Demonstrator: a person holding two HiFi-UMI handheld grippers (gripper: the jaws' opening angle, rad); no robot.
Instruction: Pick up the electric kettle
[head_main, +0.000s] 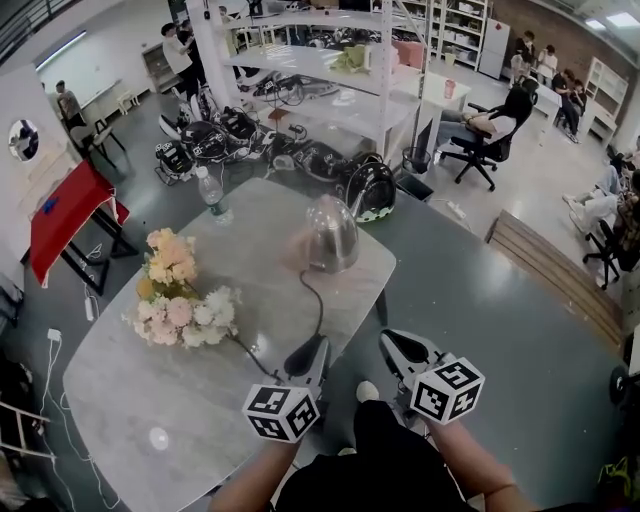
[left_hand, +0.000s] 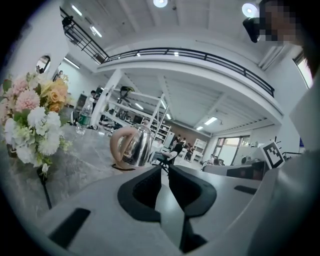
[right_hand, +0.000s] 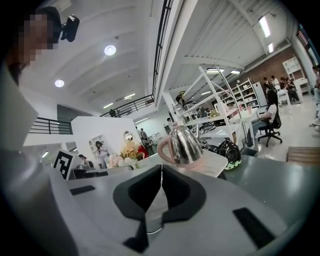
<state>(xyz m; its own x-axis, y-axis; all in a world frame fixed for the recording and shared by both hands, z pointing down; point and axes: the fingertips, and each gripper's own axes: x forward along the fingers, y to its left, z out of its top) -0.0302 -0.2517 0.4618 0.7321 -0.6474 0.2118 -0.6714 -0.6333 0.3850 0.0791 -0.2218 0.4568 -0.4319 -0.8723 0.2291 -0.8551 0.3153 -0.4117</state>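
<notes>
Marble table (head_main: 130, 400) | kettle (head_main: 332, 235) upright, handle left, spout right | left claw (head_main: 312, 354), right claw (head_main: 393, 343) closed, empty

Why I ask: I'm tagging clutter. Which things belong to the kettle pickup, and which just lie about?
Job in hand: kettle; cord; left claw, shut and empty; right claw, shut and empty.

Lying about: flowers; bottle; red cloth.
</notes>
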